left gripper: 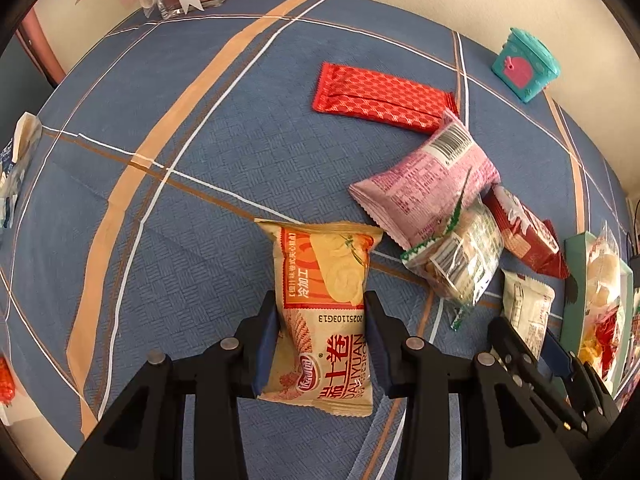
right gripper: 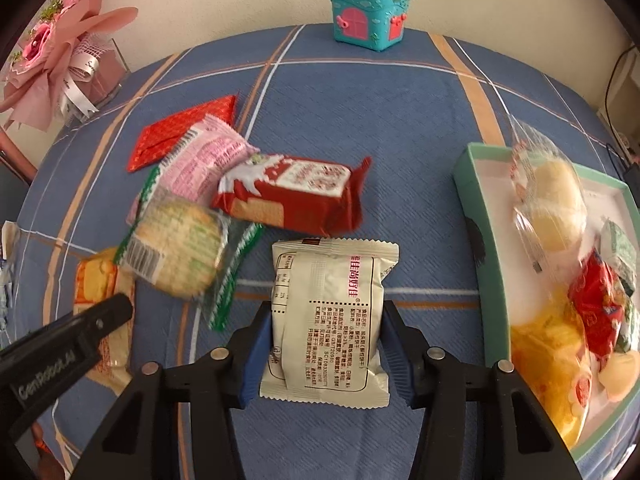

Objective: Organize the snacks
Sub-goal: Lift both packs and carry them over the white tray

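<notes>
My left gripper [left gripper: 322, 308] is shut on an orange-and-beige swiss roll packet [left gripper: 326, 304], its pads against both sides. My right gripper [right gripper: 326, 320] straddles a cream-white snack packet [right gripper: 328, 320]; its pads sit at the packet's edges and I cannot tell if they press it. That white packet also shows in the left wrist view [left gripper: 526, 308]. A green-rimmed tray [right gripper: 466, 184] at the right holds several snacks. A pile lies on the blue cloth: a pink packet [left gripper: 428, 188], a clear green-edged cracker packet [right gripper: 180, 252], a dark red biscuit packet [right gripper: 292, 194] and a flat red packet [left gripper: 380, 96].
A teal toy house box [right gripper: 370, 16] stands at the far edge by the wall. A glass vase with a pink bouquet [right gripper: 52, 60] stands at the far left. The left gripper's black arm [right gripper: 60, 352] shows in the right wrist view. More wrappers [left gripper: 16, 168] lie at the left edge.
</notes>
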A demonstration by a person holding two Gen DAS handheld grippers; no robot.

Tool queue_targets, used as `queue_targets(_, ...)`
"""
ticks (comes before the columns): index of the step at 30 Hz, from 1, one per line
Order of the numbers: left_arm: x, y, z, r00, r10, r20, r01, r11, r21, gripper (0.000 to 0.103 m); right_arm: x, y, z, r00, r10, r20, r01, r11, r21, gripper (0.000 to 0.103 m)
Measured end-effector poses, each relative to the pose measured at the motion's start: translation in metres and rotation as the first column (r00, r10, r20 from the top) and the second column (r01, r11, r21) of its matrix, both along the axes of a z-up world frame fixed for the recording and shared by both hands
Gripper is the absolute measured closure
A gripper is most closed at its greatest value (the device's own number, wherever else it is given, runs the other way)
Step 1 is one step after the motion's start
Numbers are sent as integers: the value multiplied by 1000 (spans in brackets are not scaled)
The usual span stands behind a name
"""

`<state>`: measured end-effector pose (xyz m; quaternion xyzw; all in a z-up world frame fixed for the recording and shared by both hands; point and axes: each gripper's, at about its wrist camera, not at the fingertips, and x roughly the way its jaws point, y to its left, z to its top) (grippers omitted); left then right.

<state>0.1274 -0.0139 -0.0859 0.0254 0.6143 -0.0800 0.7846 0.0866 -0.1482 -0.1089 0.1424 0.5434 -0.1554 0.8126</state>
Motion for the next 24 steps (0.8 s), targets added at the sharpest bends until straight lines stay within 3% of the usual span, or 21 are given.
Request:
queue_targets(14,-23,-33,-4,998,-57,-1,57,997,60,62,-28,7,-13,998,-6,-58,7,1000,22,48)
queue_targets(24,-32,-35,-5,999,-50,-13,50,998,27,64,-46,10,-12,997,-15,-76,20,998,64,49)
